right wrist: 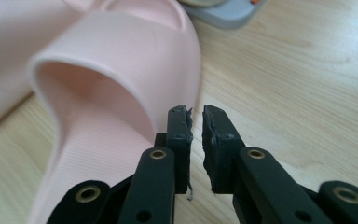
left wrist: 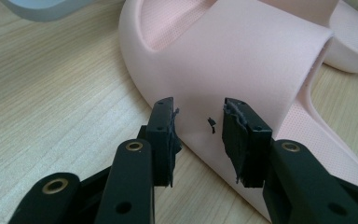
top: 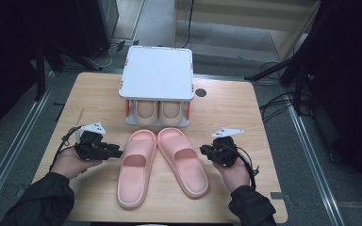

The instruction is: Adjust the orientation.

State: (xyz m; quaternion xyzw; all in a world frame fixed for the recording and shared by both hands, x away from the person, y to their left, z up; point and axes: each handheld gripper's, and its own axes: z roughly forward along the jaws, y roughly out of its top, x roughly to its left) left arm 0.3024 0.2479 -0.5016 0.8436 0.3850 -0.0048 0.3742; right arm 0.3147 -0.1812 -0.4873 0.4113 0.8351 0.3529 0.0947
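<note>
While parted around nothing, left gripper (left wrist: 198, 133) needed squaring on left pink foam slipper's (top: 134, 169) strap; right gripper (right wrist: 196, 140) nearly clenched, empty, beside right pink foam slipper (top: 183, 160)

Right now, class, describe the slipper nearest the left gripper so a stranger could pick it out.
Find the wooden table with a white-topped rack at its back. Two pink slippers lie before it; take the left slipper, beside the left gripper. Its heel lies nearer the front edge.
</note>
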